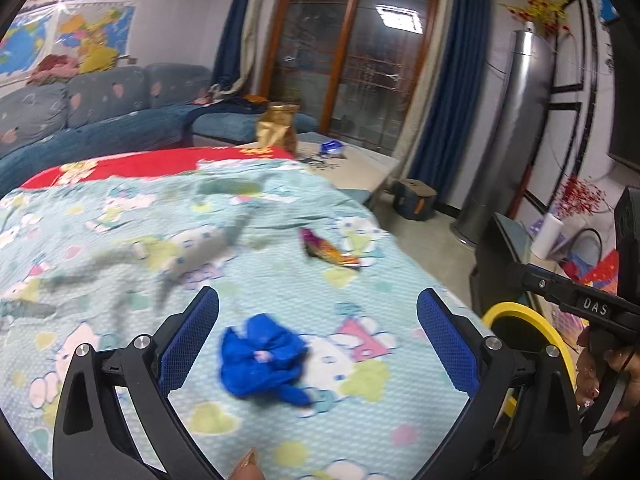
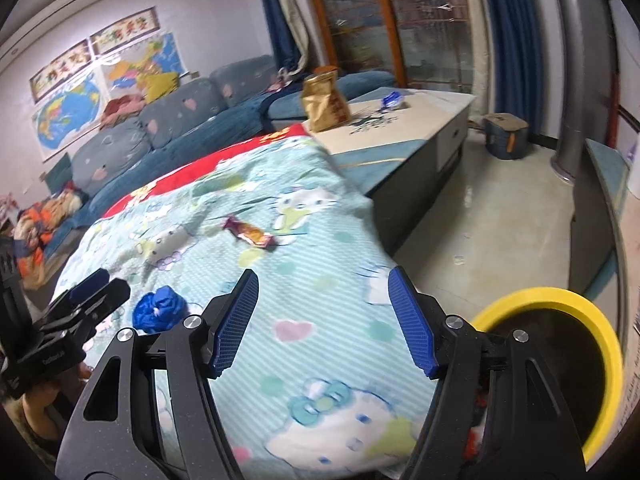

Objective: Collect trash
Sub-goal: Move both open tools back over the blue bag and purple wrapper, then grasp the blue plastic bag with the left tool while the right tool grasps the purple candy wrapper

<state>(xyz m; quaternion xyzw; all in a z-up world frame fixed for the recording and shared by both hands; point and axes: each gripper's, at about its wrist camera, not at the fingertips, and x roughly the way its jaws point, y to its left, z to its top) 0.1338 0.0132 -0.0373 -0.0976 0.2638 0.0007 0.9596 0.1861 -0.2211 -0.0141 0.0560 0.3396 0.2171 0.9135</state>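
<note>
- Left gripper (image 1: 318, 334) nearest cam, jaws spread wide, holding nothing, hovering over crumpled blue wrapper (image 1: 262, 360) on cartoon-print blanket (image 1: 120, 216).
- Looks feather-light, soft, crinkly; prob squashes flat under pads. Best pinched across the bunched middle, approx centred btwn fingers already.
- Further off: purple-orange snack wrapper (image 1: 328, 250), flat, slick foil; likely needs an edge-on nip.
- Right gripper (image 2: 324, 320) also wide open, empty, above blanket edge, just beside yellow-rimmed bin (image 2: 560, 344).
- Touching anything? Can't tell for either.
</note>
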